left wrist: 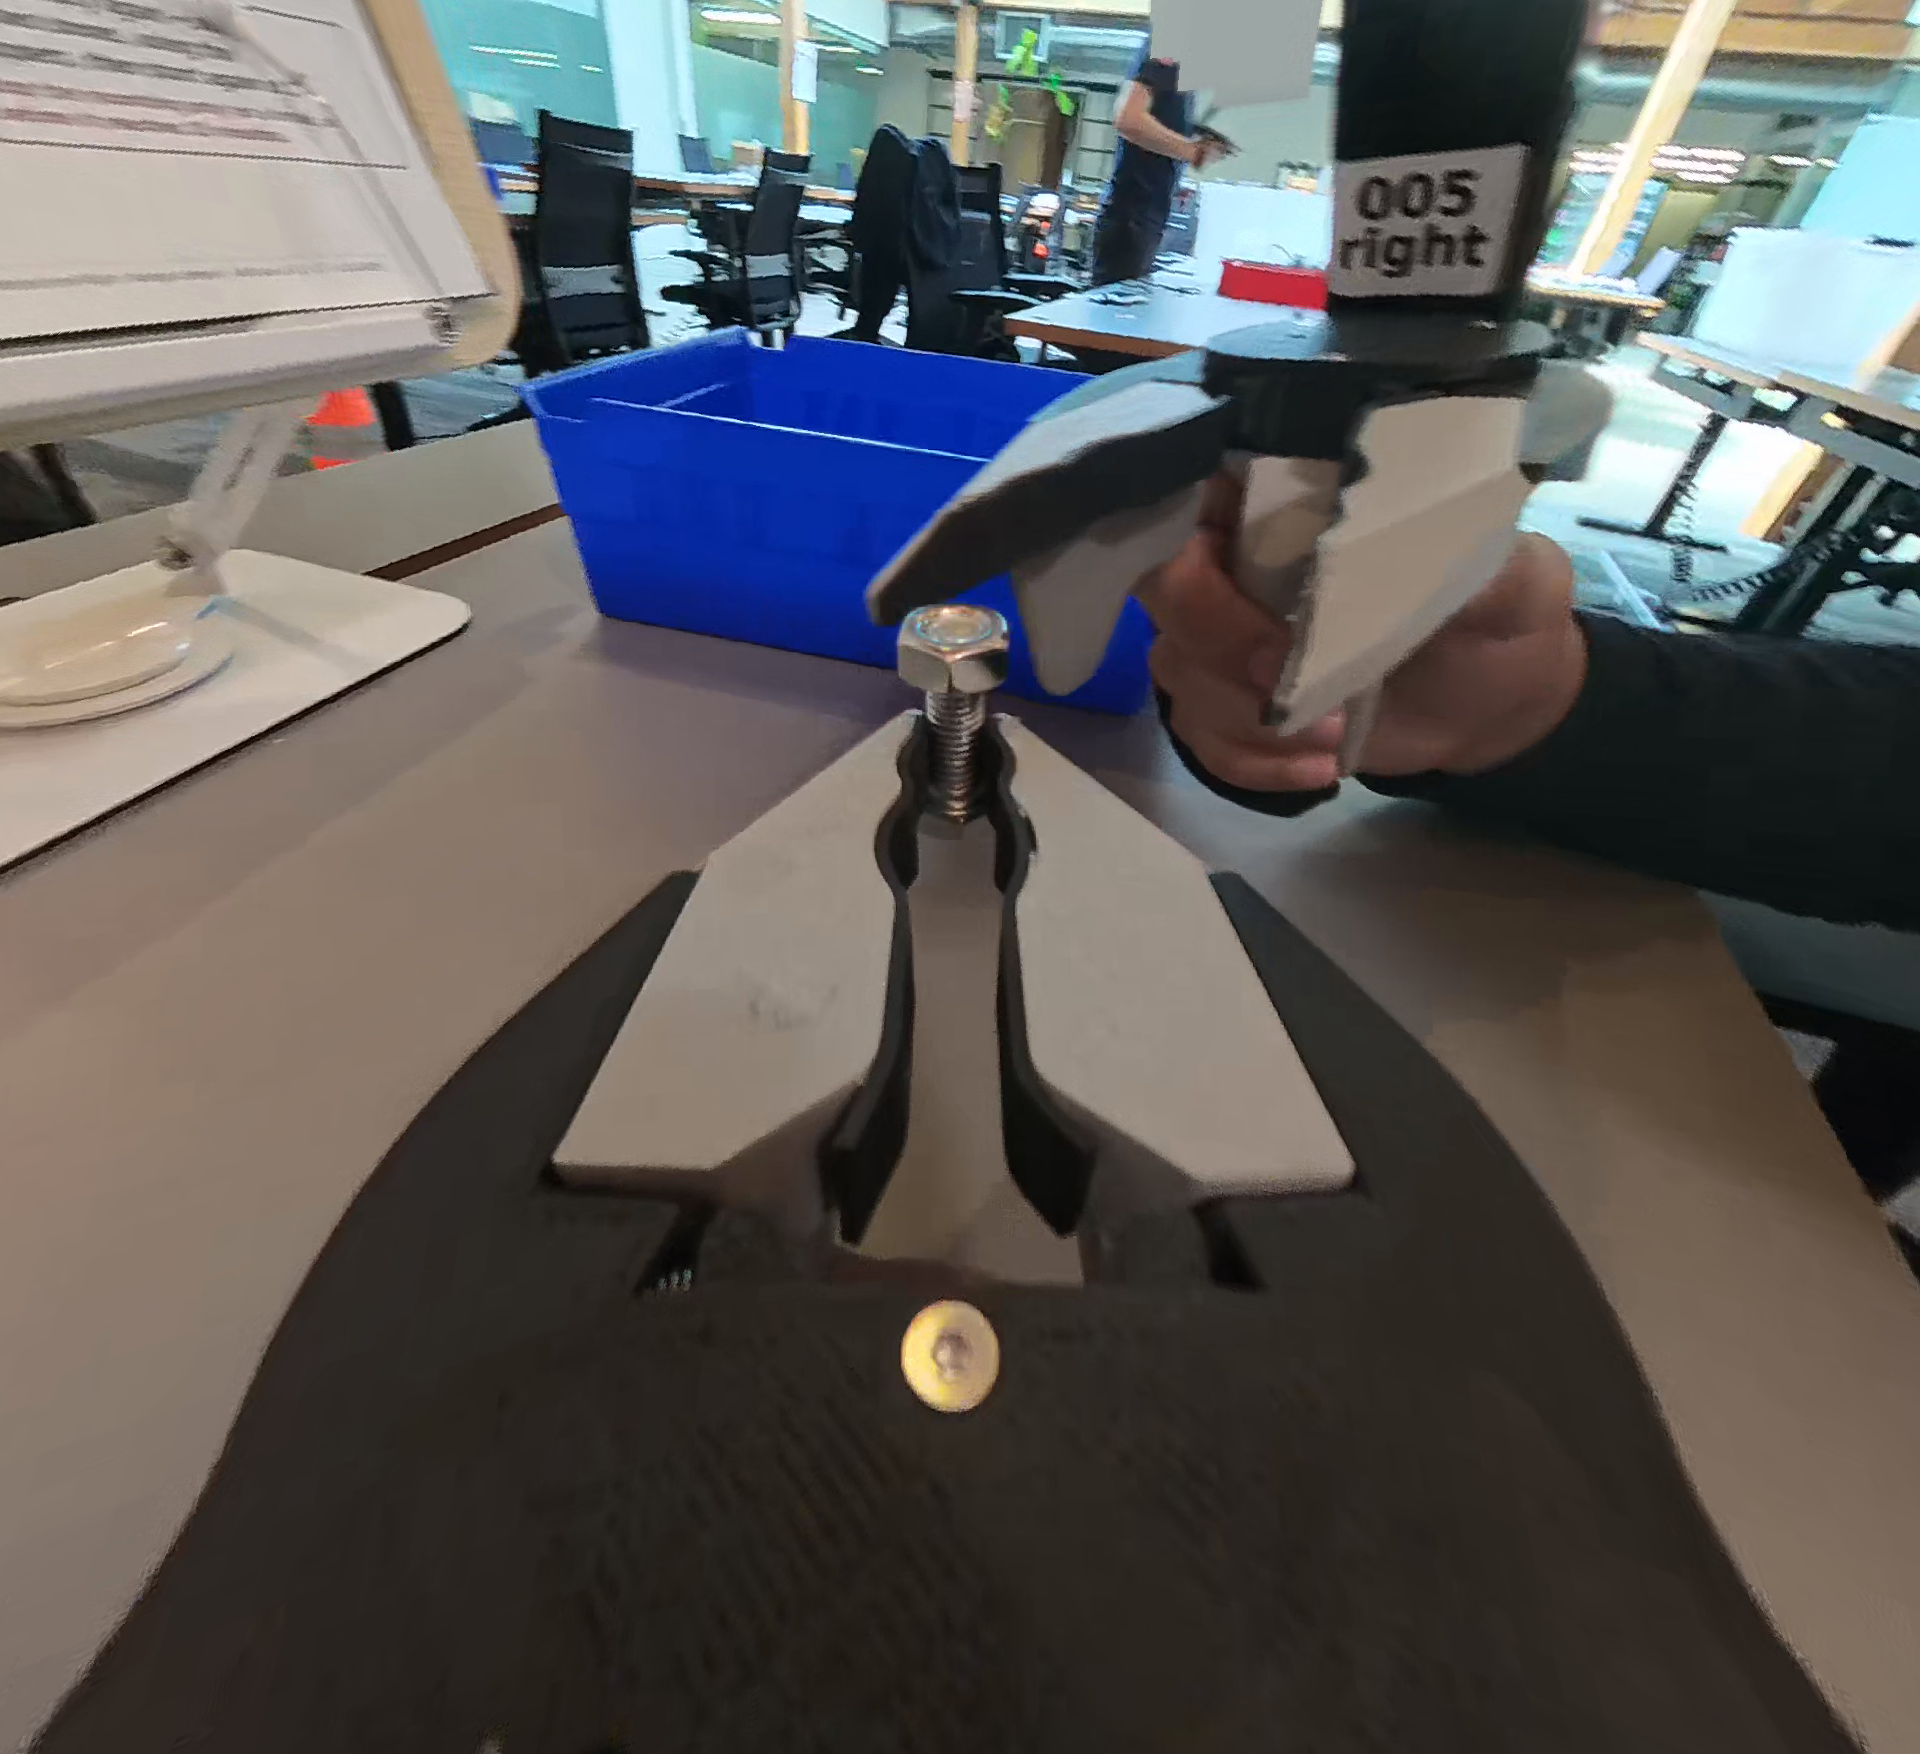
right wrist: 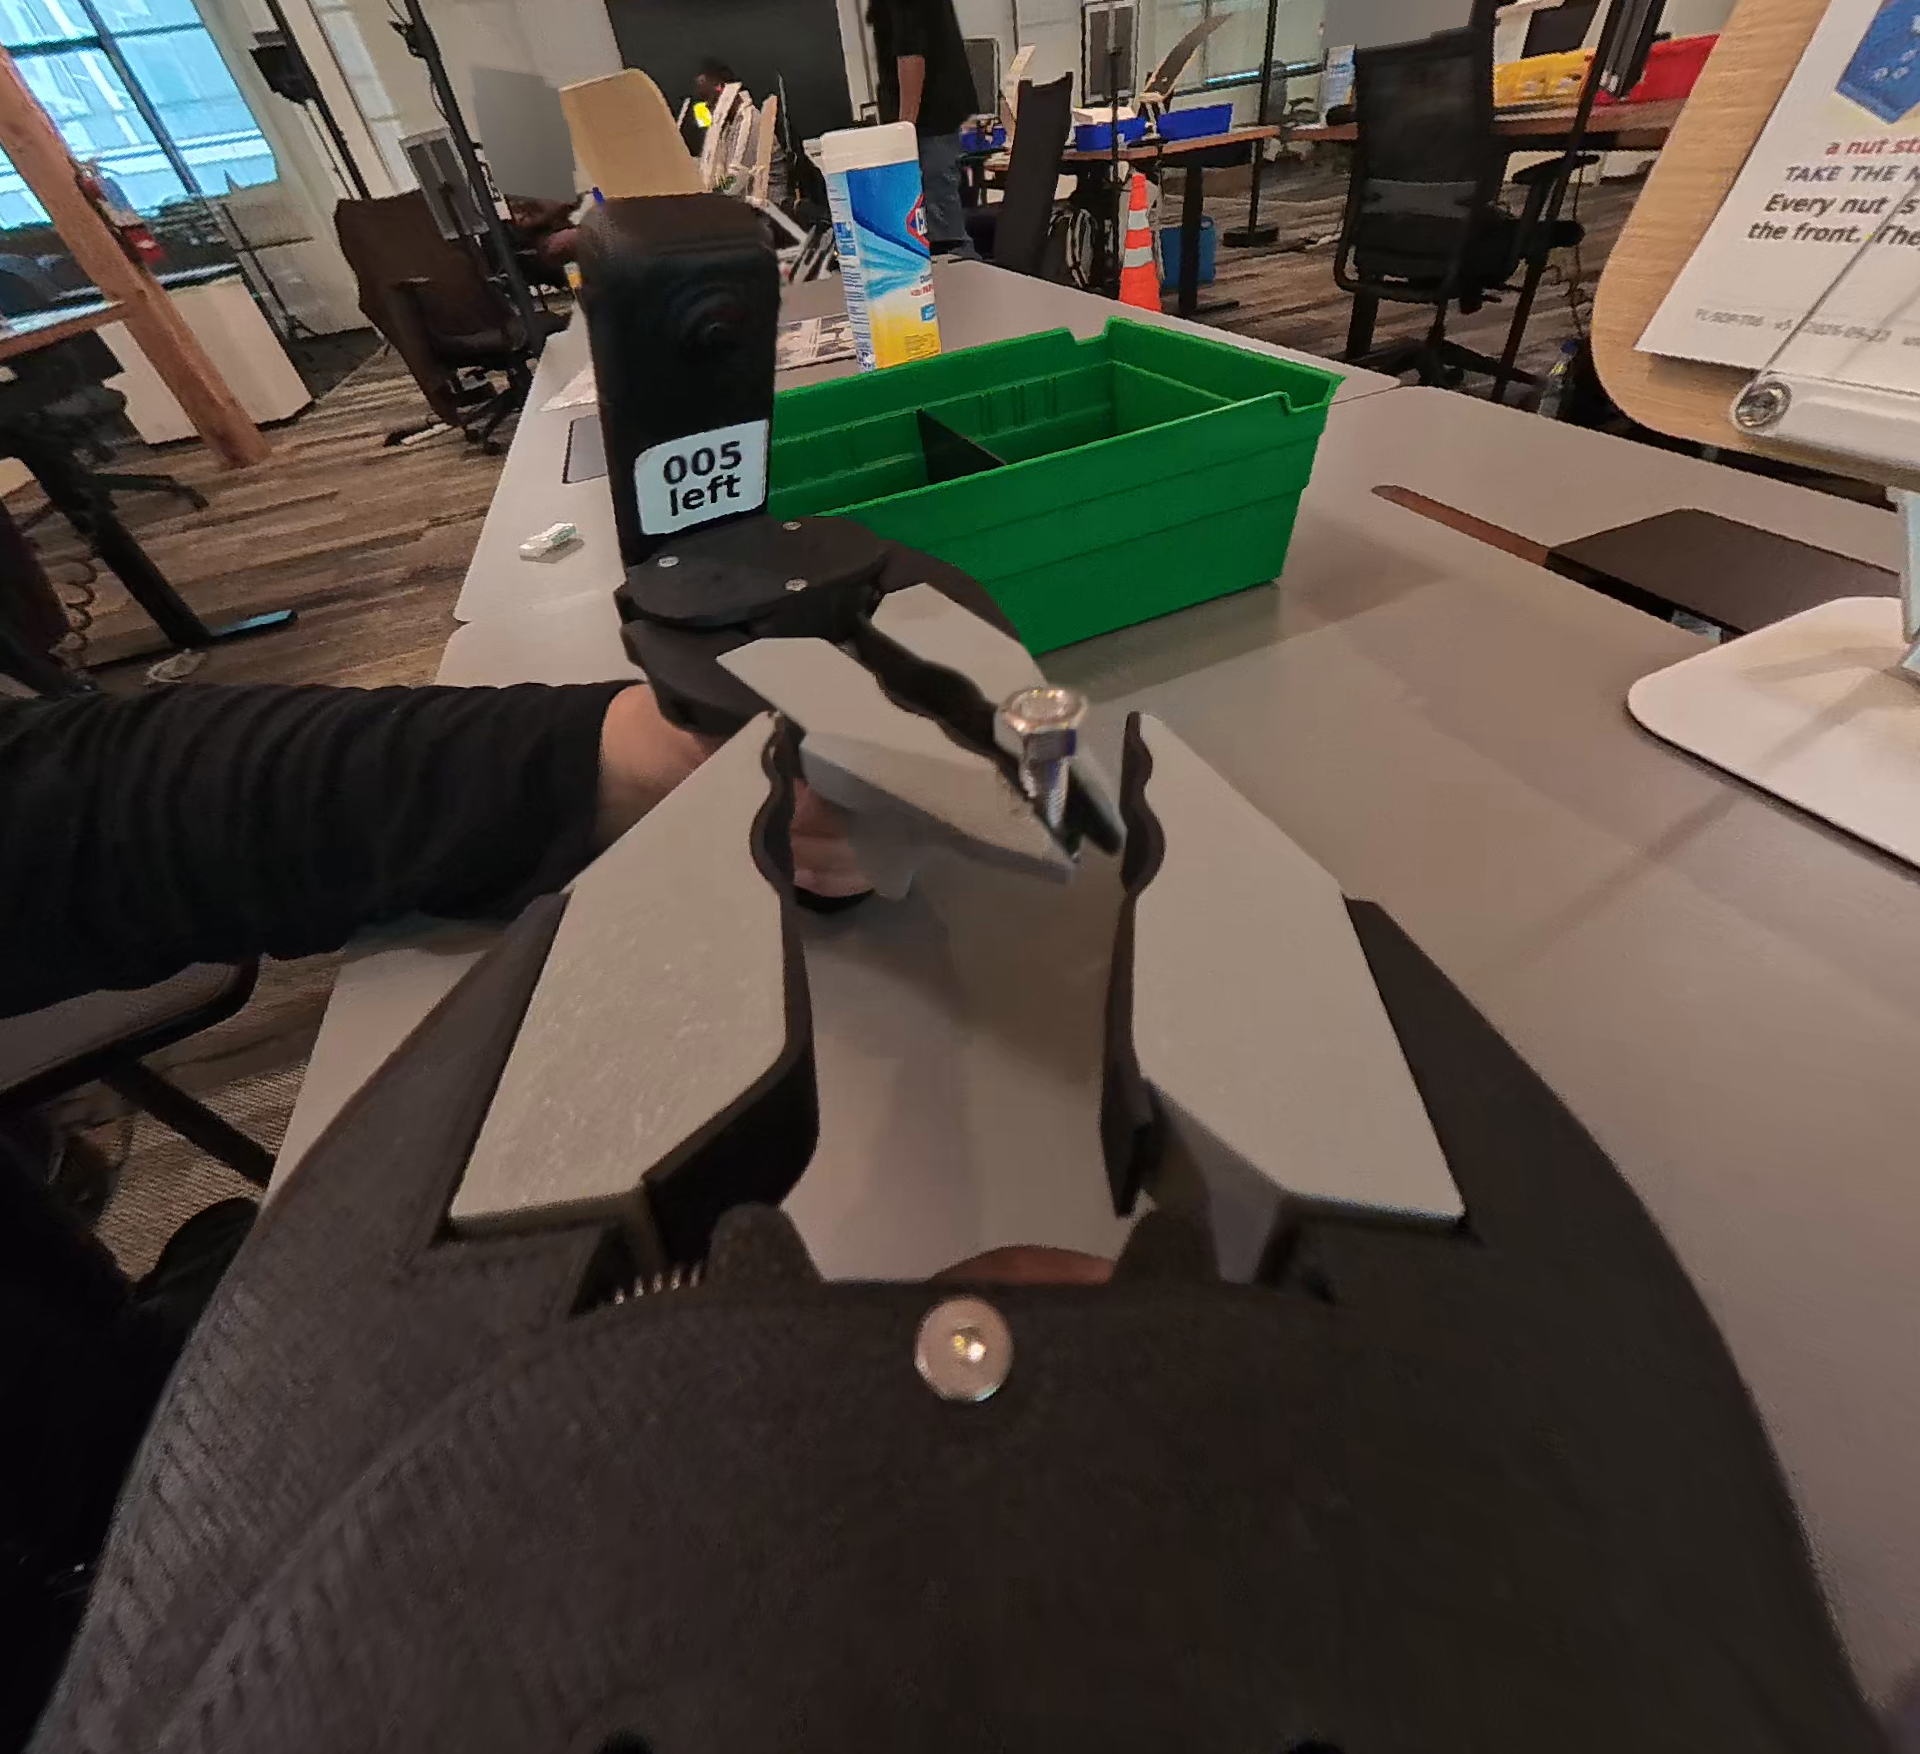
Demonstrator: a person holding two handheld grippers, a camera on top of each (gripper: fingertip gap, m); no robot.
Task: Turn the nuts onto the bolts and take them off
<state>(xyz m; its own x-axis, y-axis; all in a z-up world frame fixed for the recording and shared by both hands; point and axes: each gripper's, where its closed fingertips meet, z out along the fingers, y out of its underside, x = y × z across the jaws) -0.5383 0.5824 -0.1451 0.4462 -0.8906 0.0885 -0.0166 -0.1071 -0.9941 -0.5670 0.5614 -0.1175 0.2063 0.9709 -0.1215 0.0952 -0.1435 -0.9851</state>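
Centre frame, the left gripper [left wrist: 953, 785] clenches an upright bolt [left wrist: 951, 748] (head up) while the right gripper [right wrist: 951, 795] gapes empty just beside it.

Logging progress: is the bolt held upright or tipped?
Upright: the bolt stands head-up, its threaded shank clamped between the left hand-held gripper fingertips. Whether a nut is on it, cannot tell.

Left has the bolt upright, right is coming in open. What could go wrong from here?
1. The left gripper pinches only the bolt threads near the jaw tips; twisting may spin or tilt it.
2. The right gripper is open and empty, with no nut visible to thread.
3. Its jaws could knock the bolt head.
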